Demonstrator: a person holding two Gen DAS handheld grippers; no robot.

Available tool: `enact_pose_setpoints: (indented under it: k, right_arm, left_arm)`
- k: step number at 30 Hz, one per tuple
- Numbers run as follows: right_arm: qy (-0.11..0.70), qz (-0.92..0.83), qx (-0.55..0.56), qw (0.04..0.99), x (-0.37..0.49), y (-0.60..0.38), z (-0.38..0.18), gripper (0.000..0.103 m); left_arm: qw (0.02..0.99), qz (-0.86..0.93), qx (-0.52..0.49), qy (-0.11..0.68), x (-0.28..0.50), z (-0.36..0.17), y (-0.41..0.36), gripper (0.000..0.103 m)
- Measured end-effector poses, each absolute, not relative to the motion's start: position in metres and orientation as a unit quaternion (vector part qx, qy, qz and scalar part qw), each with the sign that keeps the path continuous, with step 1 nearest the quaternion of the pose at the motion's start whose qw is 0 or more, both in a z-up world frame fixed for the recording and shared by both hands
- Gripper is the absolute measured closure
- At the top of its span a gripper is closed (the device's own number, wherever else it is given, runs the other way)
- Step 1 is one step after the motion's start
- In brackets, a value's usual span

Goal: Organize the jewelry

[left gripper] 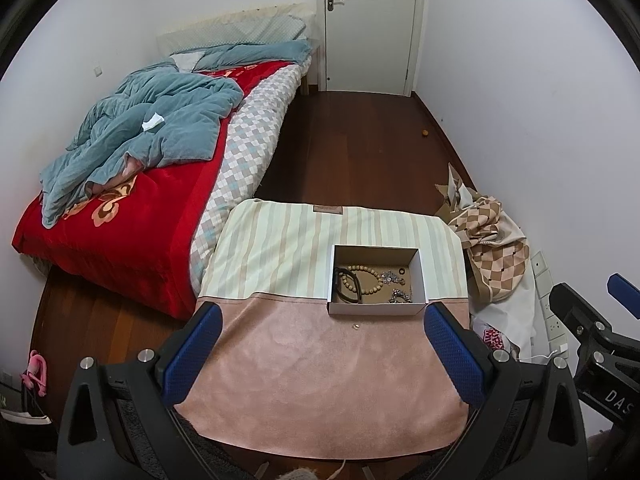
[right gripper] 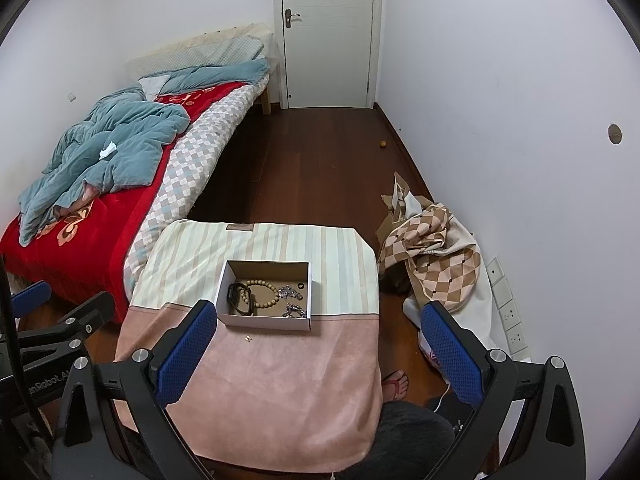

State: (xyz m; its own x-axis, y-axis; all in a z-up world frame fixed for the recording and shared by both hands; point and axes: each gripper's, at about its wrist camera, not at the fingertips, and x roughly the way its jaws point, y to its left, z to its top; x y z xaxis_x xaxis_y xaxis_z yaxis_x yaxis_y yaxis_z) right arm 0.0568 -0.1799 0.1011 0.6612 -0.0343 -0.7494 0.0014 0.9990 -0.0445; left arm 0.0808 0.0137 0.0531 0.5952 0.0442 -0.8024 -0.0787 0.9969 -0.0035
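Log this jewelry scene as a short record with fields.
surface: cloth-covered table
container: open white box, on the cloth
in box: wooden bead bracelet, black band, silver chain pieces
outside box: small pale item on the cloth, just in front of the box
left tool: open, empty
right tool: open, empty

white letters "das" stand on the right gripper [left gripper: 612, 396] body, and "enrobot" (cut off at both ends) on the left gripper [right gripper: 44, 380] body.
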Motion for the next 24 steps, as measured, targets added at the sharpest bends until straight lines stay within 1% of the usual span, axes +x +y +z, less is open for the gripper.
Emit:
enact_pose_setpoints:
  k: [24]
  right_arm:
    - [0.408,-0.008,-0.019,0.913,0.049,-0.185,0.105,0.0]
  left_arm:
    - [0.898,0.033,-0.018,0.438,0.074,0.064,0.013,0.0]
